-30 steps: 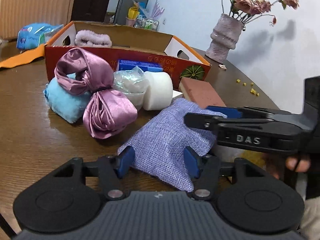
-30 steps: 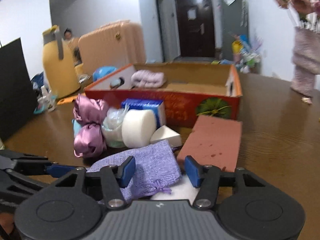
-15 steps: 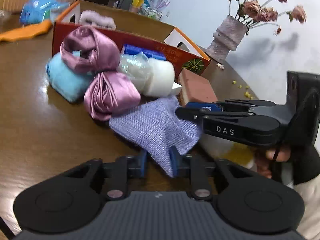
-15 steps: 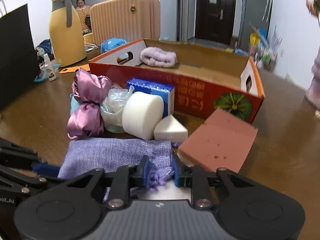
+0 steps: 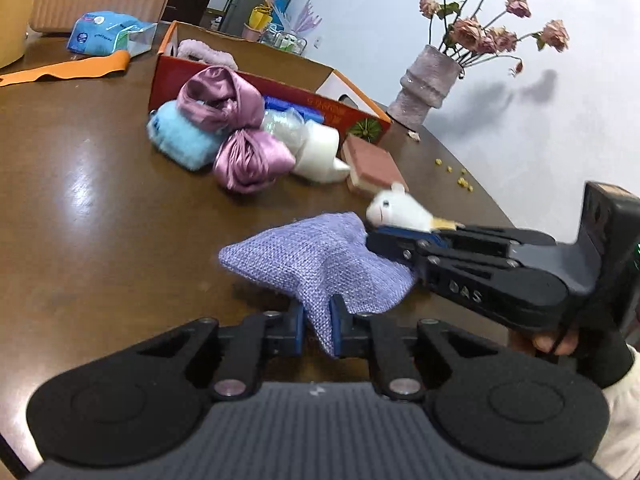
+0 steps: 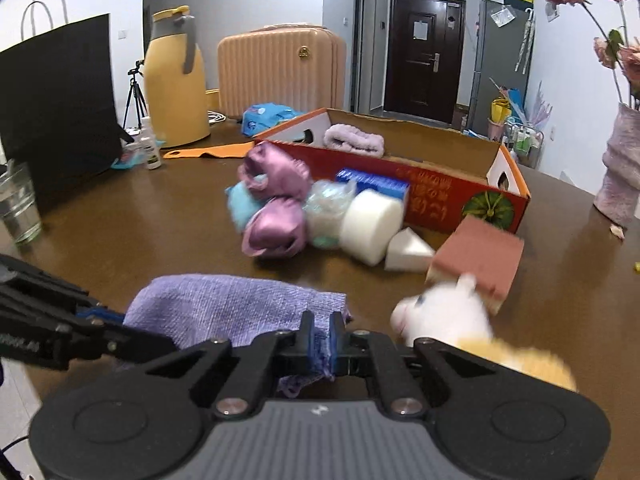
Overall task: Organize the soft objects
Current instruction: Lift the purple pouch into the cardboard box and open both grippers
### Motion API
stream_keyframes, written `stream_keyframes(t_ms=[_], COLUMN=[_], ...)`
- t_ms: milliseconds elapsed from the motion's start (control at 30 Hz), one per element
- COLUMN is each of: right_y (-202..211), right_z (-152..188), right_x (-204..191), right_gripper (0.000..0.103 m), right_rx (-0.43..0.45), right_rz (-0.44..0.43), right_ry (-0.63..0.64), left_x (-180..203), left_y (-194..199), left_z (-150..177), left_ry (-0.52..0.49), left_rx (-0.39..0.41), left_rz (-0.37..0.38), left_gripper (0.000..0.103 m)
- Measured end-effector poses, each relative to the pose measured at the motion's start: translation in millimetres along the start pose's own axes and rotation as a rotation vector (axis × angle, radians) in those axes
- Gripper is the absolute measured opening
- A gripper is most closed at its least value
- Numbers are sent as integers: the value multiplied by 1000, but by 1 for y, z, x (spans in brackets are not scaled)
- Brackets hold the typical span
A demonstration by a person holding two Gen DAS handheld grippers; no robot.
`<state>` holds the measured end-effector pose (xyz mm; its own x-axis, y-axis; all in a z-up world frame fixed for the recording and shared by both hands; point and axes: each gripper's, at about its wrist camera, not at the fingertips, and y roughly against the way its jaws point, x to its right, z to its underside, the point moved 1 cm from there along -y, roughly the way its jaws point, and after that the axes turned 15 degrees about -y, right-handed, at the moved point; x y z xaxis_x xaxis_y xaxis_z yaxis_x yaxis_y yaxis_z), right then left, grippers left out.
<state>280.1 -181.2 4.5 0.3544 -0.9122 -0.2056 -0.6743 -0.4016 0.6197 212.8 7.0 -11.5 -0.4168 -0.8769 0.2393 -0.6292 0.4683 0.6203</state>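
A lilac woven pouch [image 5: 320, 256] [image 6: 224, 308] hangs between both grippers just above the brown table [image 5: 80, 240]. My left gripper [image 5: 317, 324] is shut on one corner of it. My right gripper [image 6: 321, 340] is shut on its drawstring end, and it shows from the side in the left wrist view [image 5: 384, 240]. A white plush toy [image 5: 400, 210] [image 6: 444, 316] lies beside the pouch. Further off sits a pile: pink satin bundles [image 5: 240, 136] [image 6: 276, 208], a blue fluffy piece [image 5: 180, 136], a white foam cylinder [image 6: 372, 224], a pink sponge block [image 6: 480, 256].
An orange cardboard box [image 6: 440, 196] holding a pale pink towel [image 6: 352, 140] stands behind the pile. A vase of dried roses [image 5: 428, 80] is at the far right, a yellow jug [image 6: 172, 80] and black bag [image 6: 60, 108] at the left. A hand [image 5: 560, 344] holds the right gripper.
Both grippers shut on the lilac pouch and drew it back from the pile, lifting it slightly. A white plush toy that lay under it has come into view.
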Motion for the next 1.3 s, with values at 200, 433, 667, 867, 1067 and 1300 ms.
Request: stream_keyframes(t_ms=[200,433,667,867,1067,1300], right_y=[23,43,4,-5,1,9], right_z=[39,44,51,61,40,-60], right_x=[-2,10,-1,-26,-19,11], right_gripper=[11,38,47,23,6,6], right_rx=[9,103,91,147,175,282], right_rz=[-2,-100,-6,51,-18,-69], right_ry=[-110,-274,-255,-92,-143,-128], left_x=[-15,-19,-15,-11,-10,-20], left_y=[21,26,8,4,3,-1], left_z=[20,9,15,9,-20,-119], left_ry=[38,46,64,35,14,-116], left_rx=[1,63,27,22,38,180], left_rz=[-51,-59,9,9,-6,30], left_gripper=[52,82,36,26,22,22])
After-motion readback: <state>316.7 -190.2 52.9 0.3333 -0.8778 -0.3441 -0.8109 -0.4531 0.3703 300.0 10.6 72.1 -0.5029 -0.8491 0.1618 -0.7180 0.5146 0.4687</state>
